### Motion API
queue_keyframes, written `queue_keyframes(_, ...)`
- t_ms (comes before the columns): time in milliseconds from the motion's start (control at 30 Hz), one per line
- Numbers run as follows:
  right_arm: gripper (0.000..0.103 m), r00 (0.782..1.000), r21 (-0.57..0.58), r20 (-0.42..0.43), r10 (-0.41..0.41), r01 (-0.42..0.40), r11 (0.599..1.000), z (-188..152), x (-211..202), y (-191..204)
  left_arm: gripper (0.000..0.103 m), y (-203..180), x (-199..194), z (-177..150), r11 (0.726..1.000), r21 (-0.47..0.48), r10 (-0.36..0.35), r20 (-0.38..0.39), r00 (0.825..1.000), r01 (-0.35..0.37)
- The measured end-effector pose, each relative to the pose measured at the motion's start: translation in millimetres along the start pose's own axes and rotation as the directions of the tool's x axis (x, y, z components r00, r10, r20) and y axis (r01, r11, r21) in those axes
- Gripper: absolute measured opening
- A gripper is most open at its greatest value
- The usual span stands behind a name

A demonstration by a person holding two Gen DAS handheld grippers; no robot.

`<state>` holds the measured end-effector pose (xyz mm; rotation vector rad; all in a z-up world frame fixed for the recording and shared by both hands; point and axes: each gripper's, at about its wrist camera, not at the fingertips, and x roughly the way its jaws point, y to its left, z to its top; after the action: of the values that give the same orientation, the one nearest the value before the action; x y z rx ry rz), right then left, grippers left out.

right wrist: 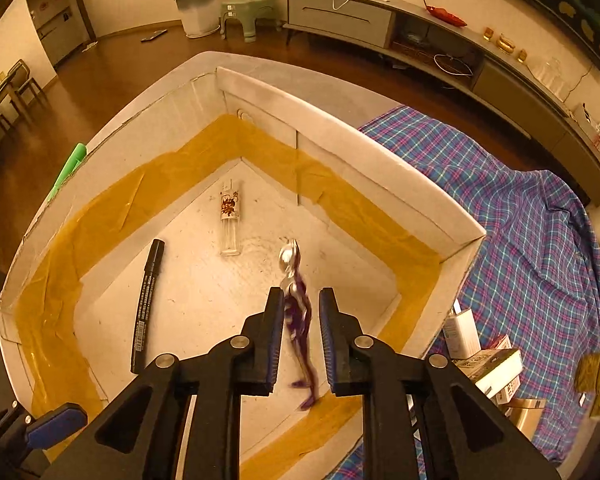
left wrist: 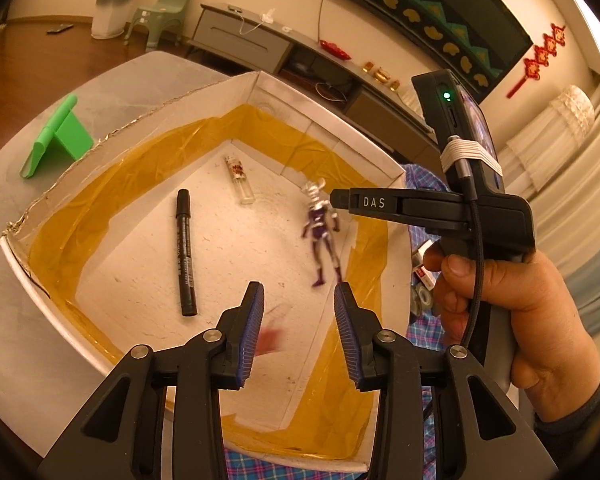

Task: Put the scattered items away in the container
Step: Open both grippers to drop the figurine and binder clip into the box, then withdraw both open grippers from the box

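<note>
The right tongs [right wrist: 300,338] are spread, toy figure [right wrist: 296,312] dropping free; lift straight up; left tongs [left wrist: 299,330] are spread, empty, over the box [left wrist: 324,120].

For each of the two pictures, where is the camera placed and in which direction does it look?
Left wrist: on the left gripper, angled down into the box; shows its open fingers, the right gripper and a hand.
Right wrist: on the right gripper, looking steeply down; its fingers flank the toy figure.
Shared: box, figure, marker, lighter.
</note>
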<state>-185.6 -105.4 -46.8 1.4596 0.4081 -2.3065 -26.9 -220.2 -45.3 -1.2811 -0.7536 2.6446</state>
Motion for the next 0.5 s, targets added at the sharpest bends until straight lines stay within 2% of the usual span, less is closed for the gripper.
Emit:
queue_keyframes(133,0.031,0.999,0.022,0.034,0.039,-0.04,0.999,-8.5,-12.8,1.2,0.04,1.6,-0.7,1.2,1.0,-0.023,-0.007,-0.005,1.0,0.007)
queue_keyframes(200,0.039,0.994,0.031,0.07,0.082,-0.084,0.996,-17.3,-25.1,4.6,0.043,2.0,-2.8,2.1,0.999,-0.034,-0.002,-0.001,1.0,0.002)
queue_keyframes(367,0.048,0.961,0.03,0.2,0.19,-0.2,0.979,-50.6,-68.8,12.3,0.043,-4.3,-10.4,4.0,0.999,-0.032,0.023,0.02,1.0,-0.022)
queue_keyframes(500,0.051,0.934,-0.005,0.264,0.242,-0.249,0.968,-78.1,-97.6,15.4,0.043,-16.0,-16.6,2.4,0.996,-0.005,0.094,0.045,0.995,-0.094)
